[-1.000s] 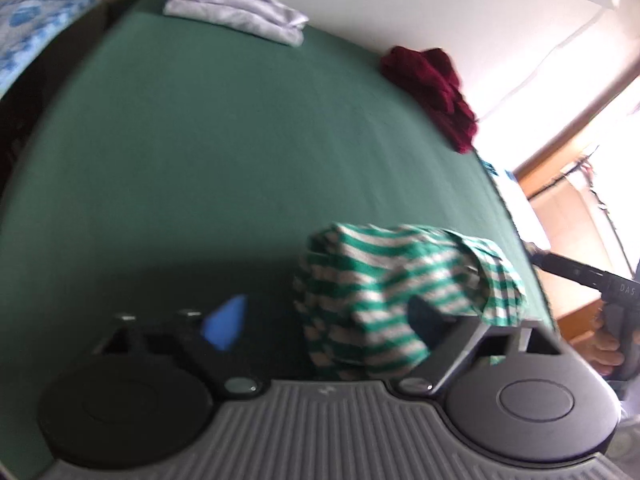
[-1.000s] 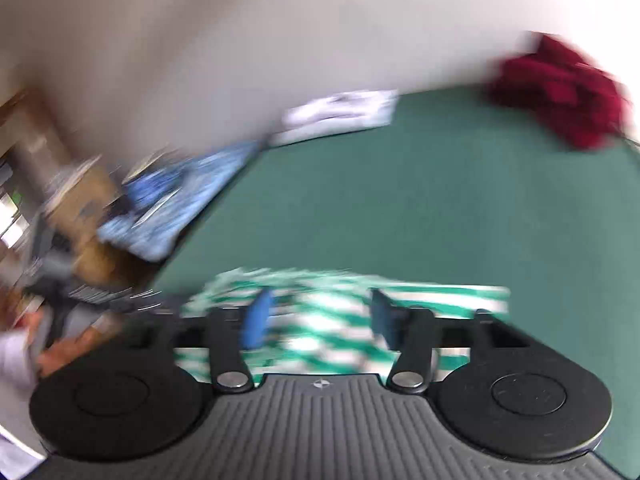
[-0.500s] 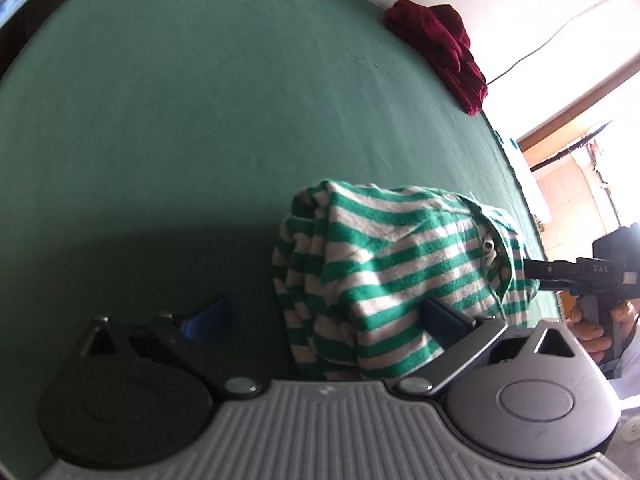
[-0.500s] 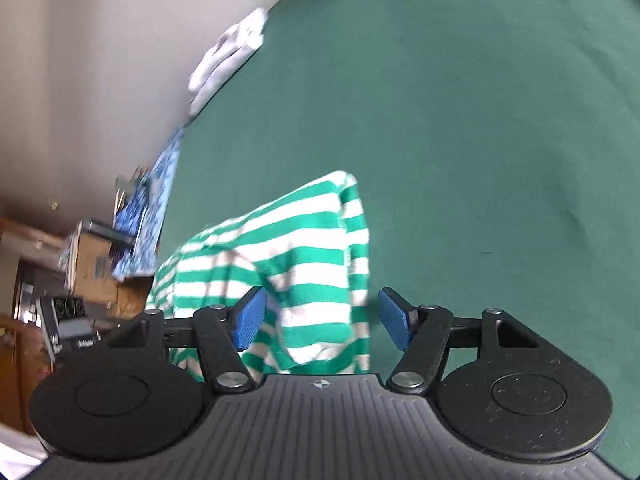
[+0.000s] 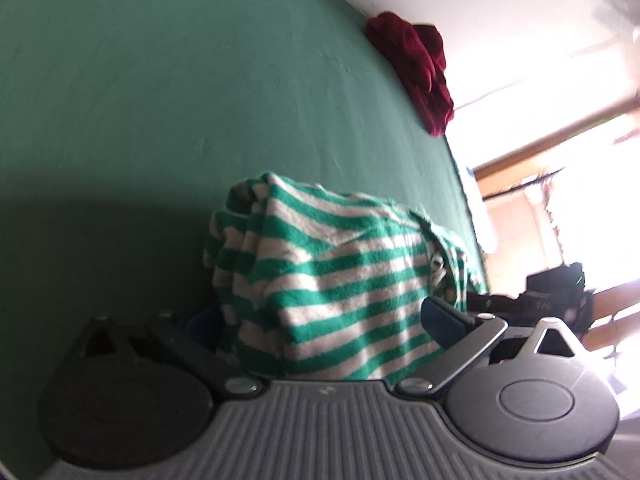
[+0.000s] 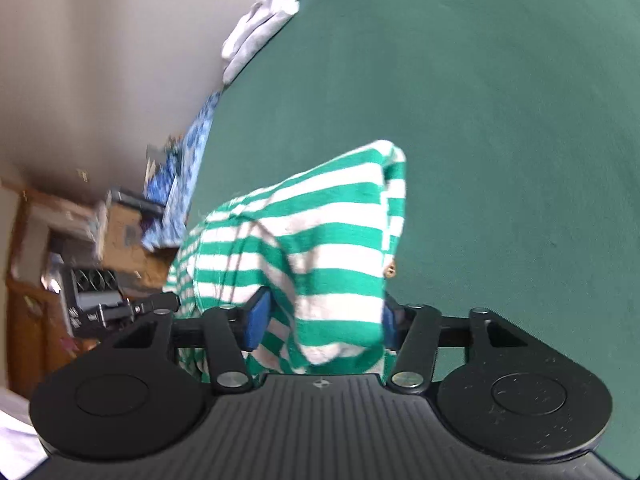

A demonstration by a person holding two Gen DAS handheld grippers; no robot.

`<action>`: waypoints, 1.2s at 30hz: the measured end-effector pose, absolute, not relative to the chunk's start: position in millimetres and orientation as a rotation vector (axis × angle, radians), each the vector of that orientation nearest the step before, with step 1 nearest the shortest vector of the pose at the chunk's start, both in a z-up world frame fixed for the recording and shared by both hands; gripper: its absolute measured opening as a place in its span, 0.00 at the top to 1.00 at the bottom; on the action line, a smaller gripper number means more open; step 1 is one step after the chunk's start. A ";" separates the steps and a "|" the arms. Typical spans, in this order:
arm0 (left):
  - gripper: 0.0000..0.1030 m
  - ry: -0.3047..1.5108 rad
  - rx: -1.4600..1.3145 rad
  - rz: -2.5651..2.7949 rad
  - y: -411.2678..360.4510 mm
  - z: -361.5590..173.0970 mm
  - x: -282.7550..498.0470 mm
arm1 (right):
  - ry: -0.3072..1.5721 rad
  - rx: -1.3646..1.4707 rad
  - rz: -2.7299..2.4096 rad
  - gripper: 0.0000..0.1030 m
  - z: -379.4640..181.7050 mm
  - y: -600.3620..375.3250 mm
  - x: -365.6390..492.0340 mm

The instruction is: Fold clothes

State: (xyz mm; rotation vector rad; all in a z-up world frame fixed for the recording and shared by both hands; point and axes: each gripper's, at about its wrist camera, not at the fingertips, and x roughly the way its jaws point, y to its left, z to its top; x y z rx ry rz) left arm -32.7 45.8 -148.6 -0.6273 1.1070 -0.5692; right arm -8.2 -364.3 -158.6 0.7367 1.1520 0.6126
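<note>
- A green-and-white striped knit garment [image 5: 340, 280] lies bunched in a folded heap near the front edge of the green-covered bed [image 5: 180, 100].
- The left hand-held gripper [image 5: 320, 320] has its blue-padded fingers spread wide, one on either side of the striped heap, with cloth lying between them.
- The right hand-held gripper [image 6: 320, 320] comes at the same garment [image 6: 304, 248] from the opposite side; its fingers are also spread, with a thick fold of the fabric between the pads.
- A crumpled dark red cloth [image 5: 420, 76] sits at the bed's far right edge, by the wall.
- A folded white garment [image 6: 260, 24] rests at the bed's far left corner.
- A blue patterned cloth [image 6: 184, 176] lies just off the bed's left edge.
</note>
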 end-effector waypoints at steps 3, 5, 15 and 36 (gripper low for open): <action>0.02 1.103 -0.648 -0.571 43.4 -149.7 -29.3 | 1.128 0.733 0.608 0.45 -155.9 -355.8 -7.1; 0.02 1.103 -0.657 -0.580 43.0 -150.4 -28.1 | 1.113 0.697 0.612 0.42 -152.2 -348.8 -5.9; 0.28 1.073 -0.427 -0.499 24.0 -130.2 -31.9 | 1.125 0.525 0.526 0.60 -140.0 -329.1 -9.6; 0.54 0.644 -0.077 -0.366 113.8 116.4 221.0 | 0.758 0.308 0.713 0.69 69.8 -216.3 253.8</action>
